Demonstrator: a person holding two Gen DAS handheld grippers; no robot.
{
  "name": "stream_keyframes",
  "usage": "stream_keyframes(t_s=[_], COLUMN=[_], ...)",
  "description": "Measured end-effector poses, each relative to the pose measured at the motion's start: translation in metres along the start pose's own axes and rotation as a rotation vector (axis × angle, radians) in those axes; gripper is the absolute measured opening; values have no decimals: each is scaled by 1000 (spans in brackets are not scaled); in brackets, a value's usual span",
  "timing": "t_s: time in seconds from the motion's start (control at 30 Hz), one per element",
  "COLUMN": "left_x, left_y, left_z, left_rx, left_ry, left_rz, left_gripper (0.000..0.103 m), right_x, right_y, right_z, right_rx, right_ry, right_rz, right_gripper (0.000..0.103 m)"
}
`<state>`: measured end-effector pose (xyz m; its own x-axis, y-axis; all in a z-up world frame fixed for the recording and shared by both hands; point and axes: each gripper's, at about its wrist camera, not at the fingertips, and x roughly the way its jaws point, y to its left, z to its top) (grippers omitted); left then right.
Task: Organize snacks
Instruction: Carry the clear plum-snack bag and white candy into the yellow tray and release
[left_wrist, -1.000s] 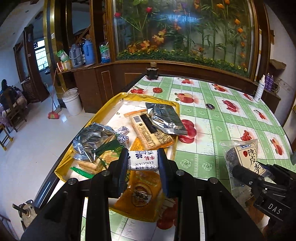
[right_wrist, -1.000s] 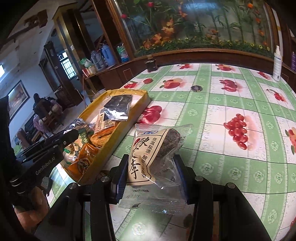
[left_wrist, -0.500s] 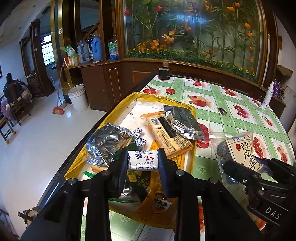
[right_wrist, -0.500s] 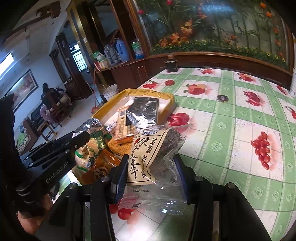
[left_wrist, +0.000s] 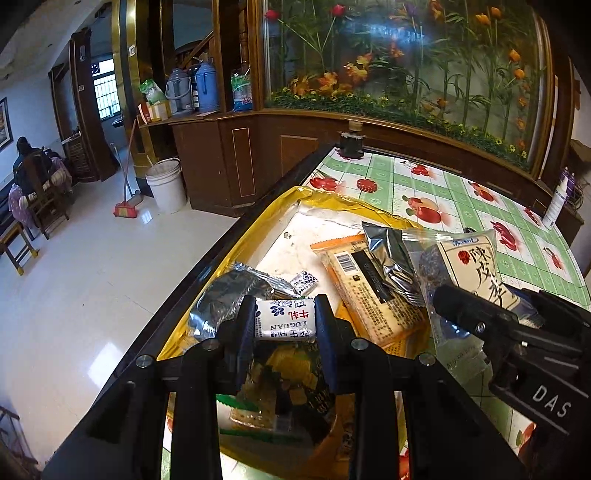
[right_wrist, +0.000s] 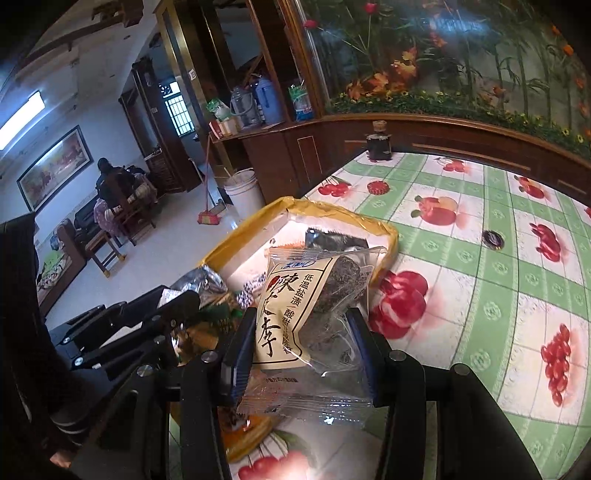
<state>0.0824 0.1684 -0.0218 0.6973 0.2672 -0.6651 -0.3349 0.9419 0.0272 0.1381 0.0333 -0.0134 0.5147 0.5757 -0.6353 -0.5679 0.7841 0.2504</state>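
My left gripper (left_wrist: 285, 319) is shut on a small white candy with blue flowers and red print (left_wrist: 285, 323), held over the near end of a yellow-rimmed tray (left_wrist: 229, 258). In the tray lie a silver packet (left_wrist: 388, 254), an orange biscuit packet (left_wrist: 373, 295), a dark foil packet (left_wrist: 225, 299) and several more snacks. My right gripper (right_wrist: 303, 334) is shut on a clear bag of dark plums with a cream label (right_wrist: 295, 314), hanging above the tray's near right side. That bag (left_wrist: 472, 266) and the right gripper (left_wrist: 480, 317) also show at the right of the left wrist view.
The tray sits at the left edge of a table with a green-and-white fruit-print cloth (right_wrist: 480, 258). A dark jar (right_wrist: 378, 144) stands at the far edge, a small round lid (right_wrist: 492, 238) lies mid-table, a white bottle (left_wrist: 556, 203) at far right. Beyond the edge: white bucket (left_wrist: 166, 184), seated person (left_wrist: 27, 162).
Both grippers have moved left, off the bare cloth and over the tray, each keeping its snack. The plum bag now hangs over the tray's right rim.
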Motion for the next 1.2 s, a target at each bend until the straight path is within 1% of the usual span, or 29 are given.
stream_keyframes(t_s=[0.37, 0.57, 0.8, 1.03, 1.13, 1.17, 1.2], left_x=[31, 36, 38, 43, 42, 41, 40], left_y=[-5, -6, -8, -17, -18, -17, -17], left_z=[14, 18, 17, 17, 16, 15, 15], left_rx=[11, 17, 28, 49, 49, 46, 43], left_ry=[47, 54, 62, 83, 90, 93, 97], left_rz=[0, 2, -1, -6, -5, -7, -14], left_gripper=[29, 29, 29, 29, 31, 34, 40], right_x=[51, 62, 73, 88, 92, 93, 94], right_y=[-13, -19, -27, -32, -31, -30, -29], right_z=[27, 38, 44, 52, 52, 52, 51], right_rx=[21, 30, 51, 83, 95, 91, 88], right_ry=[34, 32, 32, 50, 61, 67, 76], right_rz=[10, 11, 12, 44, 60, 63, 64], right_gripper=[48, 48, 48, 49, 50, 52, 57])
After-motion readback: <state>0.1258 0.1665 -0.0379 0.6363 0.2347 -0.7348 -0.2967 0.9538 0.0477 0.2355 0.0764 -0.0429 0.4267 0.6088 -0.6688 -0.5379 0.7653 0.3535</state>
